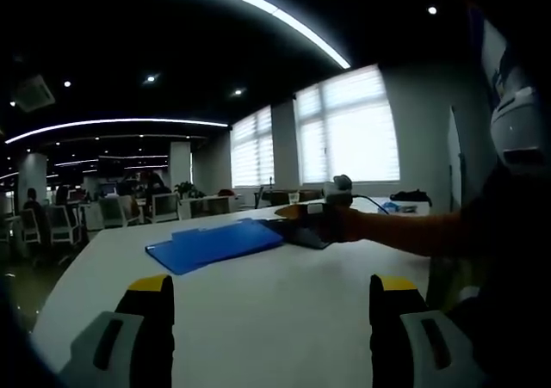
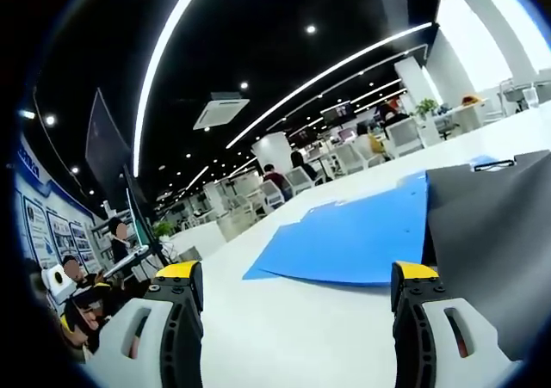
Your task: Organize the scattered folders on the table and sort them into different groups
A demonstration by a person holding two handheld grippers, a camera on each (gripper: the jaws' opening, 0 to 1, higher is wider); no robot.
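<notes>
Two folders lie touching on the table (image 1: 258,319): blue (image 2: 362,233) beside black (image 2: 491,250); both claws, left (image 1: 267,315) and right (image 2: 297,306), spread empty; slide right jaw under black's edge, lift flat

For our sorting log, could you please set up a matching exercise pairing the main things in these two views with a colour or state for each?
Things:
1. Folder lying flat on the white table
2. Folder at the right edge of the right gripper view
3. Left tool
4. Right tool as seen in the left gripper view

Colour or state:
A. Dark grey
B. Open, jaws apart over bare table
C. Blue
D. Reaching out at the far folders, on an orange-sleeved arm

Pairs: 1-C, 2-A, 3-B, 4-D
</notes>
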